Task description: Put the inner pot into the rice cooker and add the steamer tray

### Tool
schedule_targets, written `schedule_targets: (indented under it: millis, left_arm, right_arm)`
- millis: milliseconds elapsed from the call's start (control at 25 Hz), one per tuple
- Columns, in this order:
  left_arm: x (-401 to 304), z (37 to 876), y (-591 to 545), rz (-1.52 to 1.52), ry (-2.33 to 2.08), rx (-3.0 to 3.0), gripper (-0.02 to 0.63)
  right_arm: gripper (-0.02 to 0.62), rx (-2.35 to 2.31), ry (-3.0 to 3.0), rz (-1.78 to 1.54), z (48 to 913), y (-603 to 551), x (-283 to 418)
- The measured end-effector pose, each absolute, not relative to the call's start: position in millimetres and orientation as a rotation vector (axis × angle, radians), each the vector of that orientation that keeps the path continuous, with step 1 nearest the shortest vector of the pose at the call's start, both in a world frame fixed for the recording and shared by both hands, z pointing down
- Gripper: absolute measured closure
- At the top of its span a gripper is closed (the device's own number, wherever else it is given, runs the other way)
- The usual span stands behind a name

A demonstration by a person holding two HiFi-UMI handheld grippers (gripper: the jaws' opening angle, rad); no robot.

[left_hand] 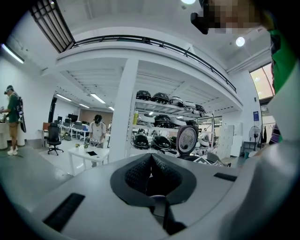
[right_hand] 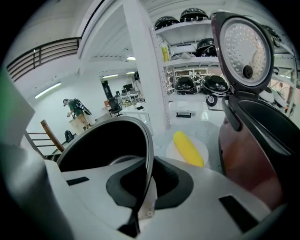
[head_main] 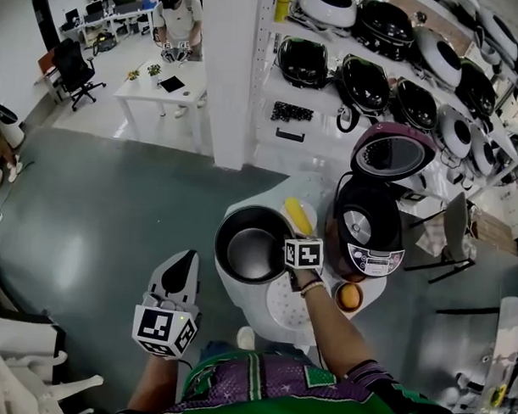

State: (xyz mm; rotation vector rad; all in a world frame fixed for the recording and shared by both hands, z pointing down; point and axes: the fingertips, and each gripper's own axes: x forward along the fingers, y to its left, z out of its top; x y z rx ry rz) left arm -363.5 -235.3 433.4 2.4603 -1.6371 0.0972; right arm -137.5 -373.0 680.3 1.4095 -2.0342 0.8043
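Observation:
The dark metal inner pot (head_main: 252, 246) hangs over the small white table, just left of the rice cooker (head_main: 367, 234), whose lid (head_main: 394, 152) stands open. My right gripper (head_main: 287, 255) is shut on the pot's right rim; in the right gripper view the thin rim (right_hand: 146, 161) runs between the jaws of this gripper (right_hand: 144, 180), with the cooker's open body (right_hand: 260, 131) to the right. The white perforated steamer tray (head_main: 282, 310) lies on the table under my right forearm. My left gripper (head_main: 187, 260) is off to the left, shut and empty, over the floor.
A yellow corn cob (head_main: 298, 216) lies on a white plate behind the pot. A small bowl with an orange thing (head_main: 349, 296) sits by the cooker's front. Shelves of rice cookers (head_main: 390, 88) rise behind. A person (head_main: 179, 21) stands at a far desk.

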Motion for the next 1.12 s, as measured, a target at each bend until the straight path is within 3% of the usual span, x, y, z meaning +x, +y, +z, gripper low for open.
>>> schedule_targets:
  millis: [600,1120]
  left_arm:
    - [-345,398,-216,-0.001,-1.598,2.543,0.584]
    - [-291,378,-236,-0.040,-1.517,2.643,0.584]
  right_arm:
    - [0.578,1.504,-2.151,0.873,565,-352,-107]
    - [0.575,1.646,-2.250,0.869,473,-355,-28]
